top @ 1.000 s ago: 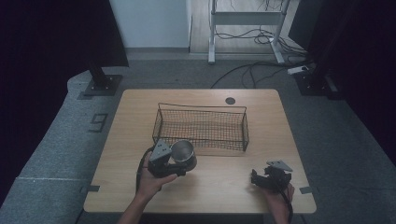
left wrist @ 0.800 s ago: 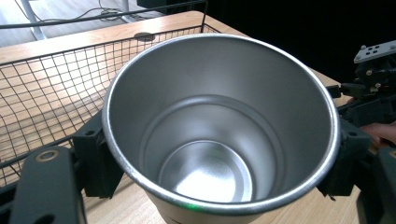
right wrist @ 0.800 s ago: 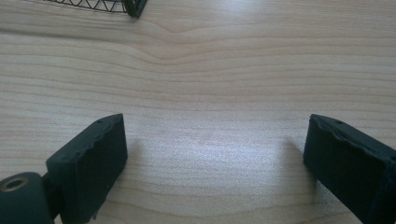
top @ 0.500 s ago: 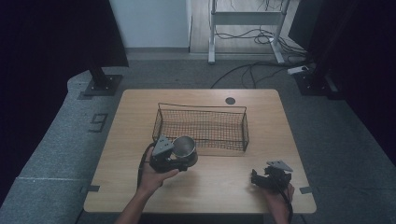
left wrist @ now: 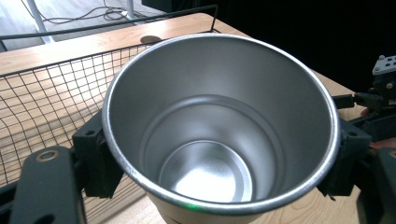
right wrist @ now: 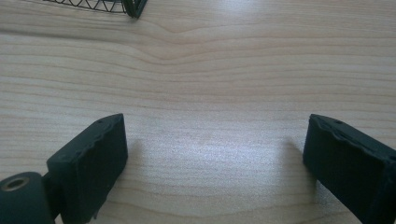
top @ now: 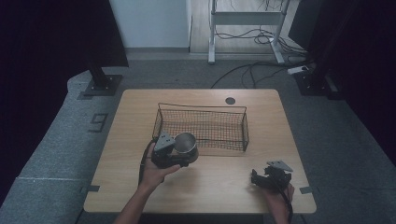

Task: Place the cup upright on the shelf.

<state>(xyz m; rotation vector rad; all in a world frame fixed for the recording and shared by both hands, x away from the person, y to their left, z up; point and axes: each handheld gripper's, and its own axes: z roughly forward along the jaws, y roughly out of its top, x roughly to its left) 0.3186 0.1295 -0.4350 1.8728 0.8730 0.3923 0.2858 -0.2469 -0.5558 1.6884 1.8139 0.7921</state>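
Left gripper point(top: 180, 156) clamped on steel cup point(left wrist: 219, 126), 2 pads against opposite walls, held upright just in front of wire basket point(top: 201, 112). Right gripper point(right wrist: 215, 158) spread wide, empty, over table point(right wrist: 210, 70).

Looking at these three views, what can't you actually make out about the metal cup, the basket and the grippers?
- Shiny steel cup: its outer wall and base are hidden in the left gripper view by its own rim and cut off by the bottom edge.
- Black wire mesh basket: high view too small to tell whether anything small lies inside.
- Right gripper: its body is cut off at the bottom edge.
- Left gripper: cup hides its pads in high view.
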